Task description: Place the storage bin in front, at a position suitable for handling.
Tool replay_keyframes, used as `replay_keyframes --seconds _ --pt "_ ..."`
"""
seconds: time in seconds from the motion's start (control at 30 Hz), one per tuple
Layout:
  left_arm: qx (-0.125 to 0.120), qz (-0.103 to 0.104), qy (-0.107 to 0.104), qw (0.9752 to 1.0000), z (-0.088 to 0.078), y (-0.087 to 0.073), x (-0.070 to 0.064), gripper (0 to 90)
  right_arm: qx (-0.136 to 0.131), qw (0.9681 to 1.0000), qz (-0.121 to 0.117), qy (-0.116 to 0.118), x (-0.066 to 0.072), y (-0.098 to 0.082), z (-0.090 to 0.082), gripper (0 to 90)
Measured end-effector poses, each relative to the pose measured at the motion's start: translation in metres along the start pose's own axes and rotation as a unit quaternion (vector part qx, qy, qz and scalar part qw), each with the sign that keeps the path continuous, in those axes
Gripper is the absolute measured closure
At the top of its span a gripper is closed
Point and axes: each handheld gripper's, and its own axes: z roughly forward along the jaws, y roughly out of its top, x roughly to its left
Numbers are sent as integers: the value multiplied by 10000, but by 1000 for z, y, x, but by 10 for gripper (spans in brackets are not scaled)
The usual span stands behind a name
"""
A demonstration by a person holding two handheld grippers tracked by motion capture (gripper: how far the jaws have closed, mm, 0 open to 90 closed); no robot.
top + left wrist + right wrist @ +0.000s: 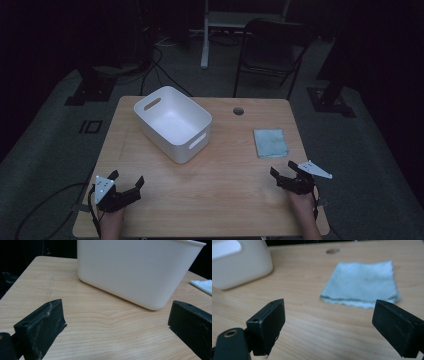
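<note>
Both grippers sat idle at the near table edge, jaws spread wide, nothing between them. The left gripper (126, 181) faced the white rectangular plastic bin with slot handles (172, 122), which stood on the far-left part of the light wooden table (225, 200). The right gripper (286, 170) pointed at the pale blue-green folded cloth (270, 142), which lay flat on the right side, near that gripper and well apart from the bin.

Likely step: reach for the cloth. To do it well, the right gripper should come in low over the near wavy hem (352, 302), pinch all the layers at once, and lift clear before carrying it toward the bin.

Hard to read: the room was dim, and how many layers the fold had was unclear. The bin's top was cut off in the left gripper view. The small round hole (238, 111) was shadowed.
</note>
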Motion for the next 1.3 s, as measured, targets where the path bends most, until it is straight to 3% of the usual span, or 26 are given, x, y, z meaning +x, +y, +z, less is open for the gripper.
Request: replay_keyframes --seconds 0.07,0.2,0.4,0.6,0.93,1.3 --pt "-18 11 -22 10000 -2 0 -1 6 169 9998 27 -70 2 0 4 109" --pt "-30 22 -47 10000 -3 1 -3 6 220 9997 61 -125 4 4 4 109" --pt "16 -45 -103 9999 -1 0 -5 6 272 9995 181 21 11 14 5 110" --pt "5 9 -165 9999 -3 0 -8 6 322 9994 60 94 21 20 9 110" --pt "28 -47 -177 9998 -3 0 -8 6 221 9996 66 169 26 36 13 111" --pt "77 -69 -218 9997 -1 -1 -8 5 239 9992 -107 318 43 51 34 126"
